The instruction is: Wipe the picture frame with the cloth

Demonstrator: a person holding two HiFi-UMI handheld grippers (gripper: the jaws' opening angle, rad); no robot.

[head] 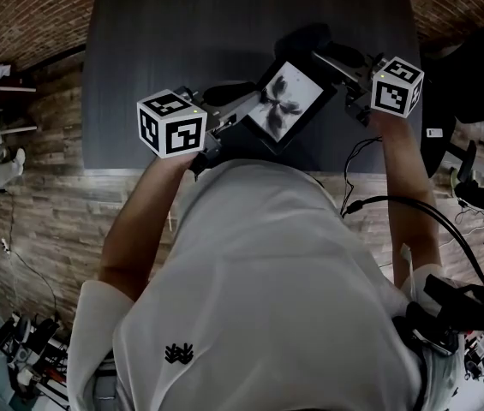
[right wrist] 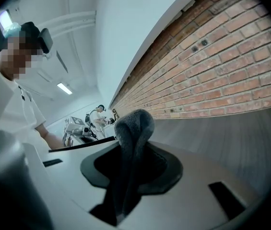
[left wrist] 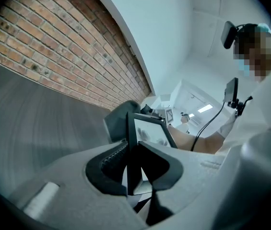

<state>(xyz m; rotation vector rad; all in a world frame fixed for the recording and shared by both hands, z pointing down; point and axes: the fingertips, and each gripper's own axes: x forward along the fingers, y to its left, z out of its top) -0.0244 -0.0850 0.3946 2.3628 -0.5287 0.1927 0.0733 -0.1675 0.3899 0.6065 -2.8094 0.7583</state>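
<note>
So, the left tongs are clamped on the near edge of the picture frame. In the left gripper view the black rim sits squeezed right between the two jaws. The frame is lifted off the dark grey surface and held tilted, with its glass side turned up toward the person. You can see a pale picture with a dark blotchy print in it. From the head view it hangs over the near half of the surface, roughly between the two grippers and a bit right of centre.

The right tongs are closed tight on the cloth. It's a grey, fuzzy one, bunched into a fold that pokes up out of the jaws. That bundle sits at the far right side of the frame. It looks pressed against the frame's rim there, though I can't tell exactly how much of it touches. In the right gripper view the frame shows only as a thin dark edge just left of the cloth.

A brick wall runs along the far side of the surface.
</note>
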